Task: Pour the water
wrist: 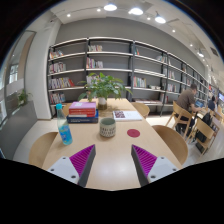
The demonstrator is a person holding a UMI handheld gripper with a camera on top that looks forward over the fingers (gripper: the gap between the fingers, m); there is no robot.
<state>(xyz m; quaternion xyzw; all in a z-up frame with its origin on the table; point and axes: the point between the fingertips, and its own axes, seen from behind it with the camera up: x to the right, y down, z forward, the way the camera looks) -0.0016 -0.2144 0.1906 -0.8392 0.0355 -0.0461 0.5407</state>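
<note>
Magenta-padded gripper [112, 160] hangs wide open w/ nothing between fingers, above wooden table [105, 150]. Blue water bottle [65, 132] stands ahead-left; patterned cup [107, 127] straight ahead, near it. No readable writing.

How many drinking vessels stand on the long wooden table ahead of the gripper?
2: a clear blue-tinted plastic bottle beyond the left finger, and a pale patterned ceramic cup ahead of the open gripper. The stacked books may hide others.
</note>
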